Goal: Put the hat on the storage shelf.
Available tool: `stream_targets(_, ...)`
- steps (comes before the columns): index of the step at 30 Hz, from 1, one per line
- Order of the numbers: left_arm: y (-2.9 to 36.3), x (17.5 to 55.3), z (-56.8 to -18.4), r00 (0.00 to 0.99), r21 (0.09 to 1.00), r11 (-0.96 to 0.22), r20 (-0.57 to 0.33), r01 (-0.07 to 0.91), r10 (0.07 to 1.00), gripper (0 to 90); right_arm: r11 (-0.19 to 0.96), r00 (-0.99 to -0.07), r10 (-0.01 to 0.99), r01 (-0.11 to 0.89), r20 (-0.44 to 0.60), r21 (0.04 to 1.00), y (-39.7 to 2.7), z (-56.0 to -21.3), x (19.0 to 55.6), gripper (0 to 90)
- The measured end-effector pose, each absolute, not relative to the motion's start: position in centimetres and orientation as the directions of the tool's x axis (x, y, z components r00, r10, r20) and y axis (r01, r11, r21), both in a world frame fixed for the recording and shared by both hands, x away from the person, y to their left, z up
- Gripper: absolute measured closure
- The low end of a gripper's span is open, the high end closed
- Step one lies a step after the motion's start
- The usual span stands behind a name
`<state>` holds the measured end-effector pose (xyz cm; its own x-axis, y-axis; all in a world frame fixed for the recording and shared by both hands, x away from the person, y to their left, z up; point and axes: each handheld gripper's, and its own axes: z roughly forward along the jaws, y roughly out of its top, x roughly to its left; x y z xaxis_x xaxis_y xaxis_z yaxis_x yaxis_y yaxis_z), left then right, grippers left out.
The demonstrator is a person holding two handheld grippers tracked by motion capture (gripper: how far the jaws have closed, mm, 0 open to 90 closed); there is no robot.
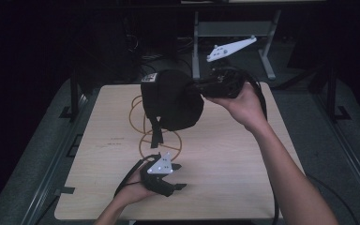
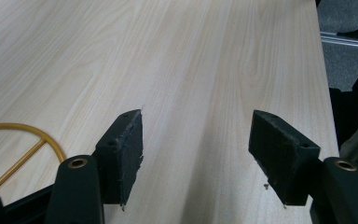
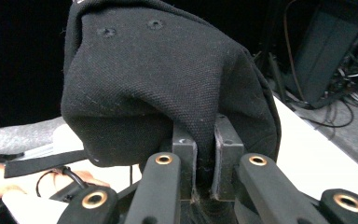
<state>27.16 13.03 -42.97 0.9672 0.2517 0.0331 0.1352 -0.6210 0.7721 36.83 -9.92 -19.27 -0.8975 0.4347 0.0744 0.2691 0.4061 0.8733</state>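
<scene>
Over at about 7 o'clock on the counter [image 1: 243, 187] my left gripper [image 1: 177, 176] just sits low with its fingers [image 2: 126, 154] spread wide and nothing between them, only bare wood grain. Right next to it, toward 9 o'clock from that hand, there's a thin yellow wire hoop [image 1: 146, 136] lying flat in loops, running up under the cap.

The black cap [image 1: 171, 98] itself hangs in the air around 12 o'clock, above the far-middle of the counter, clear of the surface. A strap [image 1: 156, 133] dangles off its lower side, pointing down at the hoop.

My right gripper [image 1: 201, 87], coming in from 2 o'clock, has its fingers [image 3: 184, 163] pressed together on a fold of the cap's fabric.

How it handles: it looks light and totally floppy. The woven cloth sags and buckles around the pinch, so it won't hold any shape by itself. It isn't slippery, since the weave gives plenty of bite, and it isn't fragile. I'd say a pinch on a seam or the edge band beats grabbing mid-panel, because the panel just bunches. Watch that loose strap, as it could snag the hoop.
</scene>
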Motion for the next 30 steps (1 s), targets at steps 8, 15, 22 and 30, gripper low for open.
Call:
stream_targets(8, 13.0, 27.2, -43.1, 0.969, 0.772, -0.624, 0.041, 0.124, 0.243, 34.9, 0.423, -0.913, 0.403, 0.254, 0.07, 0.87, -7.7, -19.0, 37.9, 82.1)
stream_targets(15, 12.9, 27.3, -43.1, 0.973, 0.765, -0.635, 0.048, 0.11, 0.228, 34.9, 0.431, -0.92, 0.383, 0.255, 0.081, 0.865, -5.5, -18.7, 39.1, 82.1)
stream_targets(22, 12.9, 27.2, -43.1, 0.97, 0.767, -0.629, 0.034, 0.128, 0.239, 34.9, 0.422, -0.923, 0.374, 0.258, 0.093, 0.869, -4.4, -18.7, 39.7, 81.9)
stream_targets(30, 13.0, 27.3, -43.1, 0.971, 0.77, -0.626, 0.037, 0.125, 0.238, 34.9, 0.415, -0.923, 0.363, 0.285, 0.13, 0.864, -2.7, -19.2, 41.0, 79.3)
